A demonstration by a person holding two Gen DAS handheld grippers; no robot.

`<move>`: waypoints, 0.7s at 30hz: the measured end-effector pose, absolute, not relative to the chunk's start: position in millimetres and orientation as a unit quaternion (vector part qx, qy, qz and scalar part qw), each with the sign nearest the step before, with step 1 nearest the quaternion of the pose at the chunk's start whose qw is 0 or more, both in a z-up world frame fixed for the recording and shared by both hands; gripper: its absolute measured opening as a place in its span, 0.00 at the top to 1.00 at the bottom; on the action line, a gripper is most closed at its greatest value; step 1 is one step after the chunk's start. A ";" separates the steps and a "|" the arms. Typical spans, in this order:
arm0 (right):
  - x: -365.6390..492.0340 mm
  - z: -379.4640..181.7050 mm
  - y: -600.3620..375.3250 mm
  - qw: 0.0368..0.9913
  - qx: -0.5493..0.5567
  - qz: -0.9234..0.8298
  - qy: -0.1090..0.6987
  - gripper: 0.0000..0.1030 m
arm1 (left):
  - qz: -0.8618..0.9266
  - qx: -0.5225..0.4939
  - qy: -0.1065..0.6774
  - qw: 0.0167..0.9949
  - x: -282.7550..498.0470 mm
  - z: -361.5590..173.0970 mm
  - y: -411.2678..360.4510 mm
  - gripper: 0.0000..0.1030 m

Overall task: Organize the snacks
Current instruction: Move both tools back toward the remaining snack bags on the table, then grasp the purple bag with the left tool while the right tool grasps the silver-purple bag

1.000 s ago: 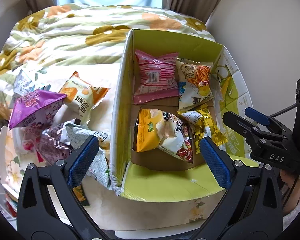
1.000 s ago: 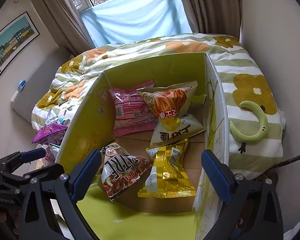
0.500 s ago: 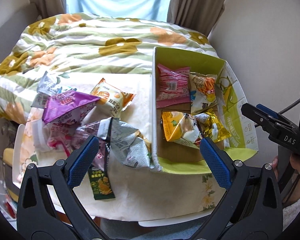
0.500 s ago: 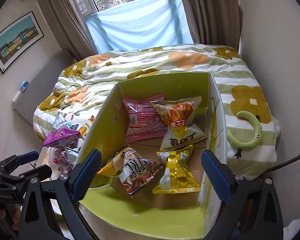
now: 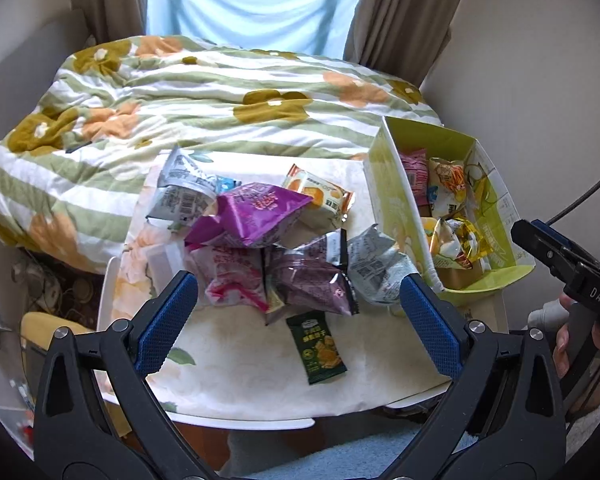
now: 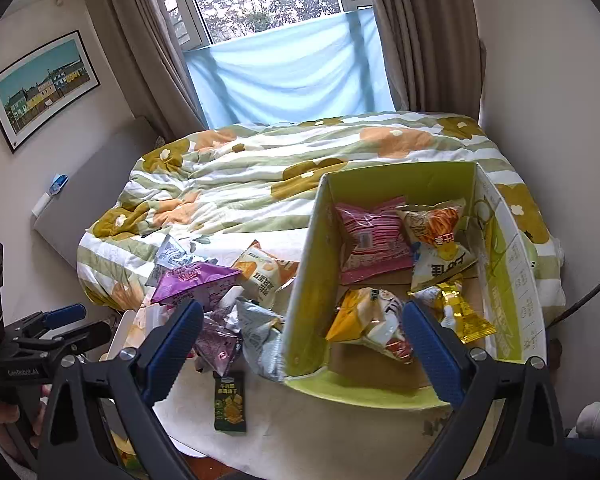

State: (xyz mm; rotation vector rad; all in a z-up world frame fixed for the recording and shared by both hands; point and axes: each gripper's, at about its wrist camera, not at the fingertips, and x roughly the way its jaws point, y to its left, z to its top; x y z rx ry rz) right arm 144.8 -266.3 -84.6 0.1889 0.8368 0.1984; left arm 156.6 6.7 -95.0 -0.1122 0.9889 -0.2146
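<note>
A yellow-green cardboard box (image 5: 392, 200) (image 6: 304, 304) stands on the right of a small table and holds several snack bags, among them a pink bag (image 6: 370, 240) and a gold bag (image 6: 460, 312). Left of the box lies a pile of loose snacks: a purple bag (image 5: 252, 216) (image 6: 192, 284), an orange cracker bag (image 5: 320, 196), a grey bag (image 5: 376, 264), a dark green packet (image 5: 318, 348) (image 6: 230, 404). My left gripper (image 5: 298, 324) is open and empty above the table's front, over the pile. My right gripper (image 6: 302, 352) is open and empty, above the box's near left corner.
The table has a floral cloth (image 5: 240, 368) and stands against a bed with a striped flower duvet (image 5: 180, 92). A wall is close on the right. A curtained window (image 6: 284, 64) is behind the bed. A framed picture (image 6: 40, 88) hangs on the left wall.
Both grippers have pulled back and up from the box. The left view has swung left, from the box interior to the loose snack pile. Both stay open and empty.
</note>
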 end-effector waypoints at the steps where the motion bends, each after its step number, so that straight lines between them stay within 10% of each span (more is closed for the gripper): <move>1: 143.9 -85.7 -258.1 0.905 0.089 0.094 0.405 0.04 | -0.106 -0.051 0.474 0.873 159.1 -96.3 15.2 0.03; 21: 137.3 -171.7 -144.3 0.859 0.220 0.012 0.462 0.04 | -0.225 0.111 0.475 0.843 234.5 -174.7 44.2 0.03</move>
